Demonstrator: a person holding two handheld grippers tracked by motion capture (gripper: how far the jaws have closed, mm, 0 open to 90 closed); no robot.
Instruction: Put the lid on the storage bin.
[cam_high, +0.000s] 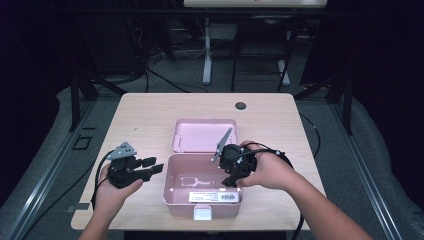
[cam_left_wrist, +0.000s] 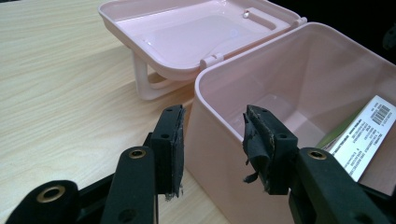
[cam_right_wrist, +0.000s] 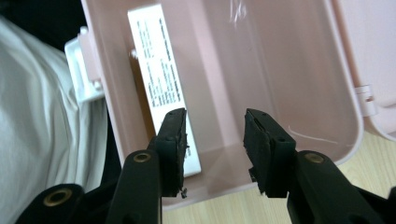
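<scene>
A pink plastic box (cam_high: 172, 200) stands open near the table's front edge, its lid (cam_high: 205, 135) lying flat behind it. A white printed label (cam_high: 213, 197) sits on the inside of its front wall, and a white latch (cam_high: 203, 214) hangs on the outside. My left gripper (cam_high: 154, 165) rests just left of the box, open. In the left gripper view the left gripper (cam_left_wrist: 212, 140) frames the box's near corner (cam_left_wrist: 219, 140) without touching it, with the lid (cam_left_wrist: 187, 32) beyond. My right gripper (cam_high: 229, 176) hovers over the box's right side, tilted down. In the right gripper view the right gripper (cam_right_wrist: 215, 140) stands open and empty above the box's interior (cam_right_wrist: 261, 60) and the label (cam_right_wrist: 159, 70).
The light wooden table (cam_high: 140, 115) has a round cable hole (cam_high: 240, 105) at the back. Bare tabletop lies left, right and behind the box. A white garment (cam_right_wrist: 42, 140) shows beyond the box's latch side. Desk legs and cables stand on the floor past the table.
</scene>
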